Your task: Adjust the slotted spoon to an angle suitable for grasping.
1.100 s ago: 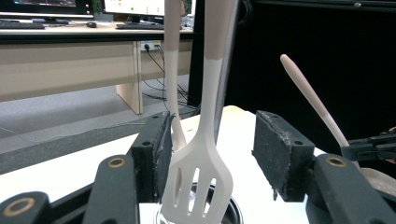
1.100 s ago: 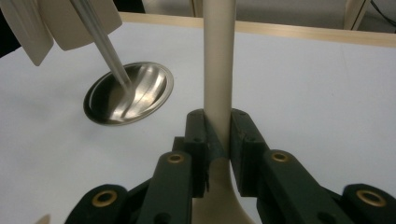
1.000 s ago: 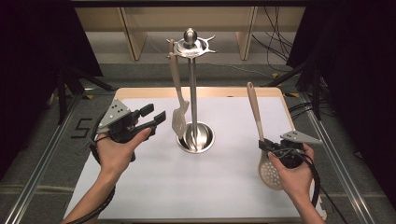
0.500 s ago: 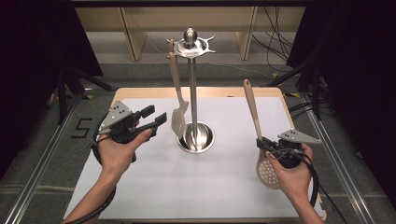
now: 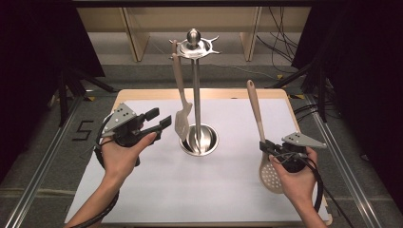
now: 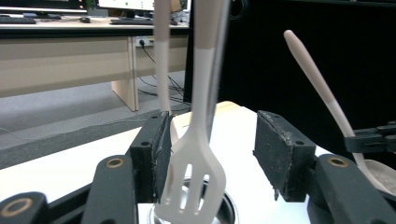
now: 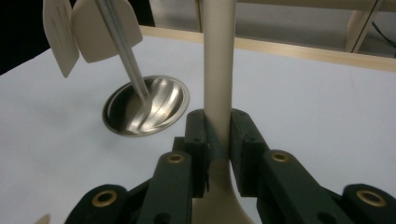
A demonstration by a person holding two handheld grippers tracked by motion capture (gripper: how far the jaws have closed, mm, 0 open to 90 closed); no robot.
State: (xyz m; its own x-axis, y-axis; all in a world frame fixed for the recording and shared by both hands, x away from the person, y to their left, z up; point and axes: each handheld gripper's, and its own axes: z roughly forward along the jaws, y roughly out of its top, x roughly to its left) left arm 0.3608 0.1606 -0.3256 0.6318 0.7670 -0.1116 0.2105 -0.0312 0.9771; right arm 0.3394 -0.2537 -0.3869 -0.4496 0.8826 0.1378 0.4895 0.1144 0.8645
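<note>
A: Where is the skimmer spoon (image 5: 263,137) at this moment?

B: Near the right edge of the tabletop (image 5: 228,190), well toward the front; the right gripper (image 5: 266,147) pinches its beige handle just above the perforated bowl; the right gripper view shows both black pads pressed flat against the handle, one on each side. The handle rises tilted, its tip leaning toward the far edge; the bowl hangs low over the white surface, though whether it touches I cannot tell.

A: And the left gripper (image 5: 159,119)?

B: It sits near the left edge, about midway between front and far side, held in the person's left hand (image 5: 121,154); its jaws are spread wide and grip nothing; in the left gripper view the slotted spatula (image 6: 196,182) hangs in the gap between the two pads, close to the left one; whether it touches that pad I cannot tell.

A: What does the spatula hang from?

B: From a hook at the top of the steel utensil stand (image 5: 196,102), which rises from a round shiny base near the tabletop's middle, somewhat toward the far edge; the spatula's blade dangles just beside the pole, above the base's left rim.

A: How far apart are the two grippers?

B: Well apart; the stand is between them.
</note>
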